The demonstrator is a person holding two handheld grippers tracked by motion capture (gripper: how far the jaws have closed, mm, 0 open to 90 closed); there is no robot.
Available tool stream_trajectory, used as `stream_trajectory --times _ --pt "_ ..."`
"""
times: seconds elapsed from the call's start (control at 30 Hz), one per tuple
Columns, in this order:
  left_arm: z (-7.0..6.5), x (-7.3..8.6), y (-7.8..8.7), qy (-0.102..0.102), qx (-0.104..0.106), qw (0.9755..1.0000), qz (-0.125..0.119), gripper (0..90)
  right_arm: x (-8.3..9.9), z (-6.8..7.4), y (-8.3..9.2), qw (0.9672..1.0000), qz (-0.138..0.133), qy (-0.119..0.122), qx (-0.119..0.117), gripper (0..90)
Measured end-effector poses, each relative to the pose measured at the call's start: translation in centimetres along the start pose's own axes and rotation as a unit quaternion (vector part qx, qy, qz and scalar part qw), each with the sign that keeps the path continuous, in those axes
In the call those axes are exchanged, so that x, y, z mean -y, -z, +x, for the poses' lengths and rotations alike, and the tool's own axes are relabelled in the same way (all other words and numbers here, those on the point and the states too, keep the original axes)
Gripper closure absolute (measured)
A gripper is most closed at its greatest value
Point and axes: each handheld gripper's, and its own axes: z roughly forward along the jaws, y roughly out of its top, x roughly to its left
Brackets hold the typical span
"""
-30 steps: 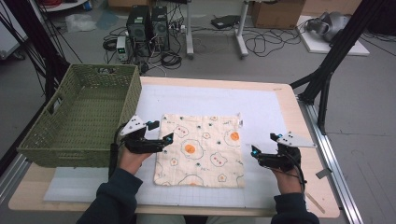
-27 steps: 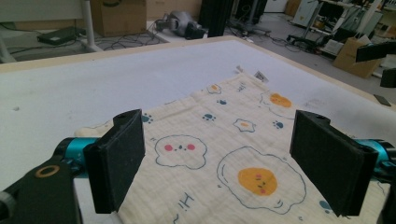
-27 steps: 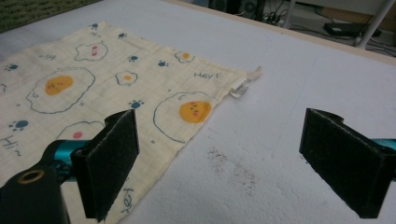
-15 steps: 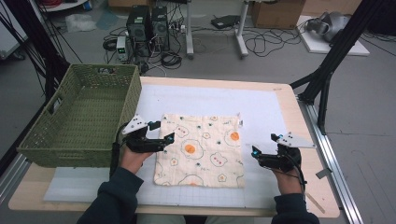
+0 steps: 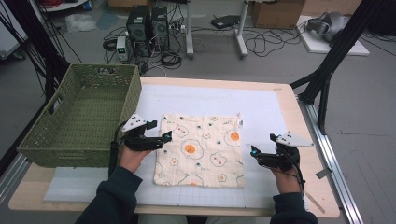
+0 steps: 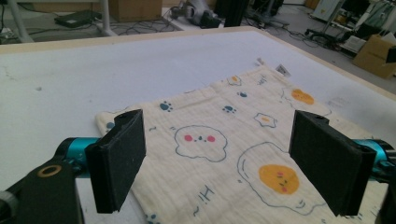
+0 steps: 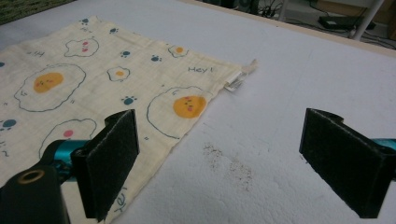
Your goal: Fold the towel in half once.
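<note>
We observed the cloth (image 5: pixel 201 150), a cream square printed with fried eggs and paw marks, lying flat on the white mat (image 5: pixel 261 107) that covered the surface (image 5: pixel 299 140). Taking the cloth as the landmark, the left claw (image 5: pixel 164 136) sat at its left edge, with its tips just over the hem near the far left corner; in the left gripper view the cloth (image 6: pixel 224 154) ran between and beneath the two black pads (image 6: pixel 119 158), which stood wide apart and gripped nothing. The right claw (image 5: pixel 253 151) sat just beside the cloth's right edge, toward the near half of that side. In the right gripper view its pads (image 7: pixel 109 156) were likewise spread wide and released, one above the cloth's hem (image 7: pixel 187 135) and the other over bare mat. A small white label (image 7: pixel 233 80) projected from the cloth's far right corner. We noted a patch of dark specks (image 7: pixel 229 163) on the mat just right of the cloth. A green woven basket (image 5: pixel 81 116) stood to the left of the cloth, beyond the left claw, well apart from the fabric.
</note>
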Motion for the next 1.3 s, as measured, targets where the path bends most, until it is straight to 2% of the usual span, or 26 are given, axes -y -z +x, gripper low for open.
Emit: stream_trajectory --times 0.03,0.1,0.2,0.27,0.37,0.5,0.57,0.7,0.8,0.87,0.93,1.0,1.17,1.3 --pt "0.1 -0.2 -0.2 -0.004 -0.004 1.0000 0.004 19.2 0.0 0.0 0.0 1.0000 -0.001 -0.001 -0.001 11.2" --pt "0.2 -0.7 -0.2 0.000 -0.006 1.0000 -0.002 19.4 0.0 -0.1 0.1 1.0000 -0.002 -0.003 -0.003 11.2" --pt "0.3 -1.5 -0.3 -0.006 -0.007 0.9999 -0.008 20.3 0.1 -0.3 0.0 1.0000 -0.001 -0.005 -0.005 11.2" --pt "0.6 -1.8 -0.7 -0.006 -0.012 0.9999 0.009 22.0 0.1 -0.2 0.1 0.9999 -0.001 -0.007 -0.007 11.2" --pt "0.8 -2.4 -1.3 -0.007 -0.018 0.9997 0.018 22.4 0.0 -0.2 0.0 1.0000 0.000 -0.002 -0.008 11.2" --pt "1.0 -3.6 -2.5 -0.020 -0.022 0.9994 0.019 24.9 0.0 -0.3 0.0 0.9999 -0.002 -0.007 -0.008 11.2" --pt "1.3 -4.0 -3.2 -0.018 -0.026 0.9993 0.019 27.0 0.0 -0.3 0.1 1.0000 -0.003 -0.006 -0.007 11.2" --pt "1.9 -4.4 -4.8 -0.024 -0.041 0.9980 0.043 27.5 0.0 -0.2 0.1 1.0000 -0.002 -0.004 -0.008 11.2" --pt "2.7 -4.1 -6.6 -0.027 -0.062 0.9942 0.084 25.9 0.0 -0.1 -0.1 0.9999 0.004 -0.005 -0.010 11.2" --pt "3.2 -3.9 -7.2 -0.028 -0.078 0.9916 0.099 25.8 0.0 0.0 0.0 0.9999 0.005 -0.002 -0.011 11.2" --pt "3.8 -3.7 -7.8 -0.022 -0.083 0.9916 0.096 27.4 0.0 0.0 -0.1 0.9999 0.003 -0.003 -0.012 11.2" --pt "4.4 -3.3 -8.1 -0.018 -0.091 0.9904 0.103 33.3 0.0 0.0 -0.1 0.9999 0.005 -0.004 -0.014 11.2" --pt "5.6 -2.2 -8.8 -0.011 -0.109 0.9850 0.133 36.3 0.0 0.0 -0.4 0.9997 0.010 -0.004 -0.020 11.2" --pt "5.8 -1.8 -9.0 -0.016 -0.111 0.9817 0.153 39.6 0.0 0.0 -0.3 0.9998 0.008 -0.003 -0.020 11.2"
